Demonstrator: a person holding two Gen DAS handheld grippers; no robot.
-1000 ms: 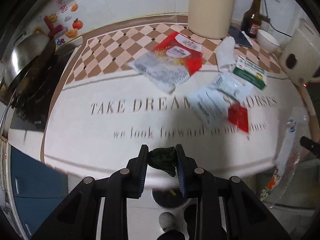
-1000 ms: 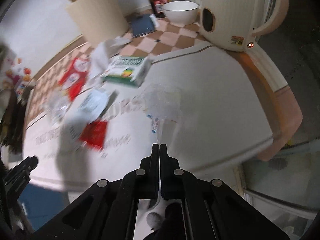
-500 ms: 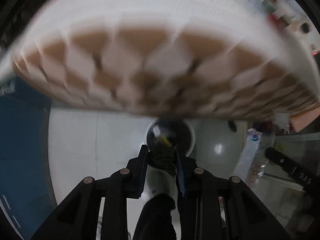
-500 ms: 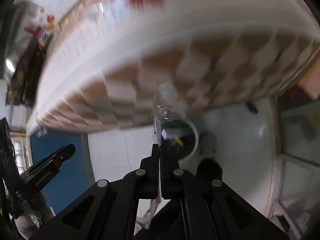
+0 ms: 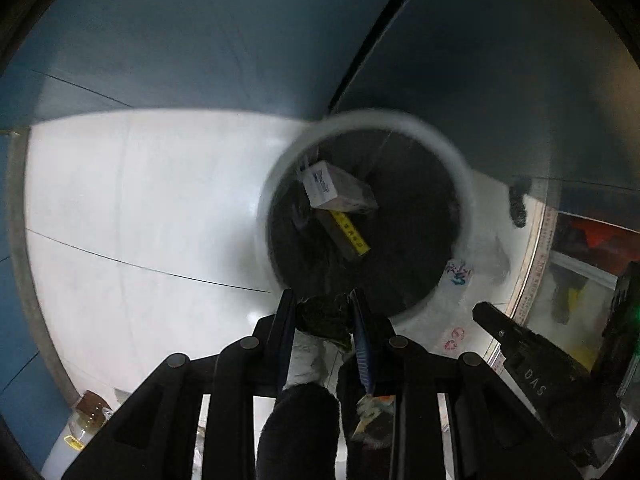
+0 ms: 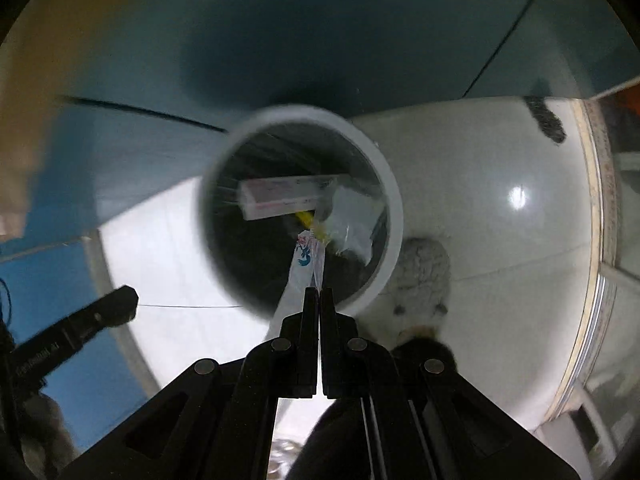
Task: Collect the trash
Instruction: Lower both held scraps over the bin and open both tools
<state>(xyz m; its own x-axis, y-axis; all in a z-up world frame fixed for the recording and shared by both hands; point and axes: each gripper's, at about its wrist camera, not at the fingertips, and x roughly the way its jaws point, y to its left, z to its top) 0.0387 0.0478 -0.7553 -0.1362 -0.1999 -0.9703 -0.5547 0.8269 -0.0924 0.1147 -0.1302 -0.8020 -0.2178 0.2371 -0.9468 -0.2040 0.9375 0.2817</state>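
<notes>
A round white trash bin with a black liner stands on the pale floor; it also shows in the right wrist view. A white box and a yellow-edged piece lie inside. My left gripper is shut on a dark green crumpled scrap at the bin's near rim. My right gripper is shut on a clear plastic wrapper with blue print that hangs over the bin mouth. The other gripper shows at each view's edge.
Blue cabinet fronts rise behind the bin. A dark slipper lies on the floor to the right of the bin. A glass door frame runs along the right. A small jar sits low on the left.
Both grippers swung down from the counter top, past its checked edge, to the bin on the floor. Each still holds its piece of trash.
</notes>
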